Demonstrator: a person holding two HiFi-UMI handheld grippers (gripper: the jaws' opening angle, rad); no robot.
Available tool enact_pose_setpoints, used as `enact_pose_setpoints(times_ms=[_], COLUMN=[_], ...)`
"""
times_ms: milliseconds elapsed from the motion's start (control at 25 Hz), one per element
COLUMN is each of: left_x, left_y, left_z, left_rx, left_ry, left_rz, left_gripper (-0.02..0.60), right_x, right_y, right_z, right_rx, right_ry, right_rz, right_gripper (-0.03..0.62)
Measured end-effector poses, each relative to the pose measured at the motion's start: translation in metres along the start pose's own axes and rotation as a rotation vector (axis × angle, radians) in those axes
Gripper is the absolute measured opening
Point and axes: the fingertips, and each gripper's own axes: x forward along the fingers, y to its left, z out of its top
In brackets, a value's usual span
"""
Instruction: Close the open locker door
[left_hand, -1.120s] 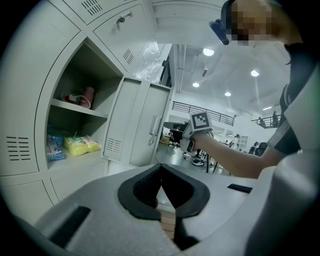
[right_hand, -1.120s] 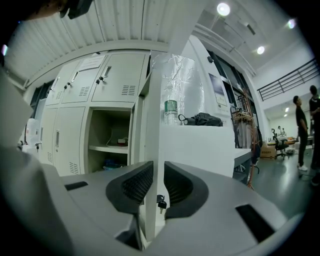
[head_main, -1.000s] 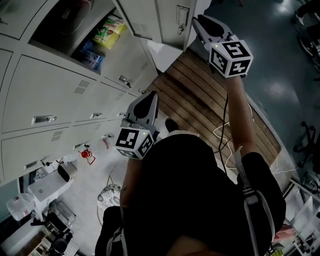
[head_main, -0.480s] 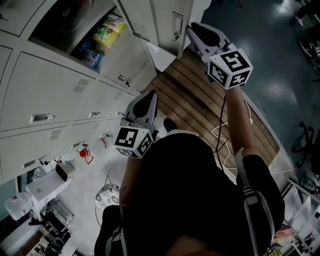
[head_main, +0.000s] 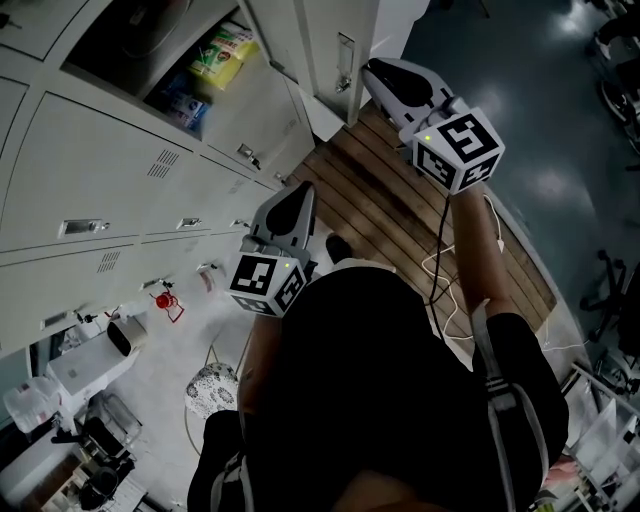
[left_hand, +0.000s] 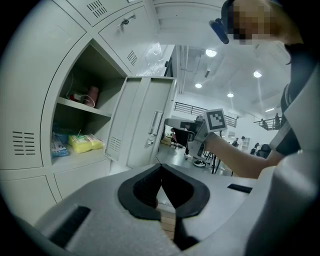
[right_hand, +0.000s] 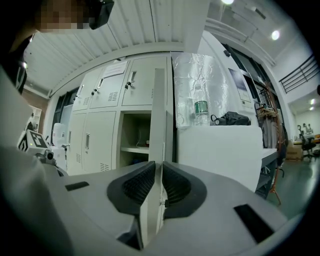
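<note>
The open grey locker door stands out from the bank of lockers, its latch handle facing me. In the right gripper view I see the door edge-on. My right gripper has this edge between its pads, which touch it on both sides while the jaws are closing. In the head view the right gripper sits at the door's free edge. The open compartment holds a yellow packet. My left gripper hangs lower, away from the door, shut with nothing in it.
Closed lockers fill the left. A slatted wooden platform lies beneath the door, with a white cable on it. A white cabinet with a bottle on top stands right of the door. A red object lies on the floor.
My right gripper has moved left and slightly down onto the door's free edge. The door has shifted a little with it. The left gripper has stayed put.
</note>
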Motion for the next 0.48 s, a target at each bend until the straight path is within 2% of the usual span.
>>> enact_pose_setpoints(times_ms=[480], left_x=[-0.018], left_y=[0.009], left_z=[-0.003], left_rx=[-0.013], left_ry=[-0.014], left_rz=[0.050], left_gripper=[0.017], right_x=[0.011], right_y=[0.046], right_z=[0.002], right_rx=[0.020], right_ry=[-0.022], right_rz=[0.183], right_gripper=[0.037])
